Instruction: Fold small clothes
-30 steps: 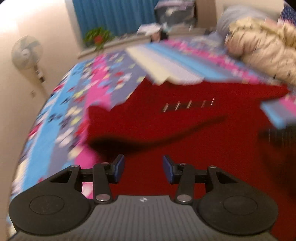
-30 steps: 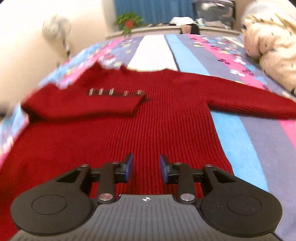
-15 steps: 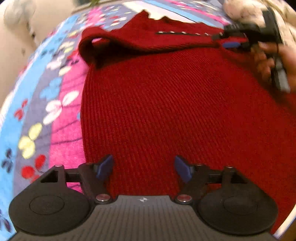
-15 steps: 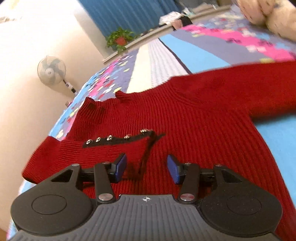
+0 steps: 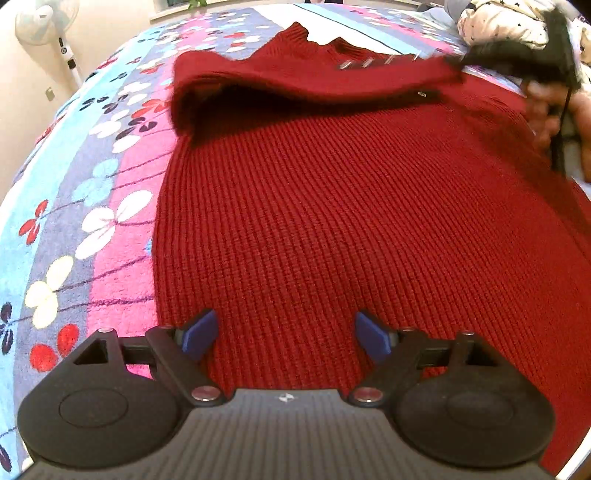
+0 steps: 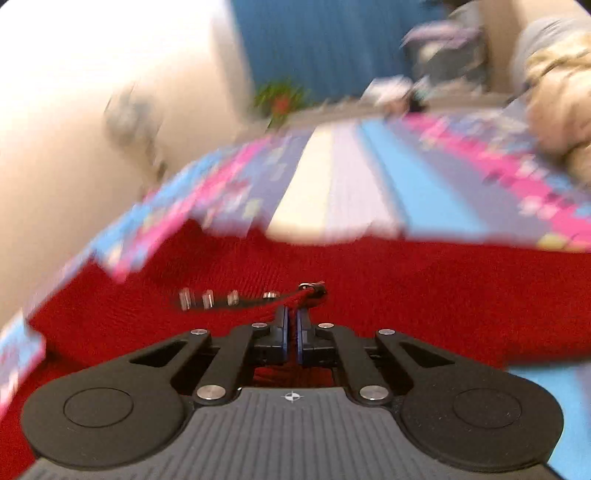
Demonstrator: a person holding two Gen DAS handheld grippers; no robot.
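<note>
The red sweater (image 5: pixel 351 206) lay spread on the bed, on a bedspread (image 5: pixel 92 192) striped in pink, blue and grey with a flower print. It was a rib-knit garment of a deep, even red, the ribs running lengthwise down the body in fine parallel lines. In the left wrist view its body filled most of the frame, flat apart from a soft swell near the middle. The collar stood up at the far edge as two short ribbed points. One sleeve (image 5: pixel 295 79) was folded across the chest, raised enough to cast a dark shadow beneath its near edge. A row of small metal buttons (image 6: pixel 207 298) on a dark strip ran along that sleeve's cuff end; motion blur smeared them in the right wrist view. The left gripper (image 5: pixel 286 334) pointed steeply down over the lower body of the sweater, its jaws wide and still opening, blue pads well apart, with only the flat knit lying below the gap and nothing pinched. The right gripper (image 6: pixel 291 325) was clamped on the cuff end of the folded sleeve, a thin ridge of red knit showing between the nearly touching pads. In the left wrist view that gripper appeared blurred at the upper right, with the person's hand (image 5: pixel 550 110) behind it. A cream quilt (image 6: pixel 557 107) lay at the far right of the bed, and a standing fan (image 5: pixel 44 22) stood by the wall.
</note>
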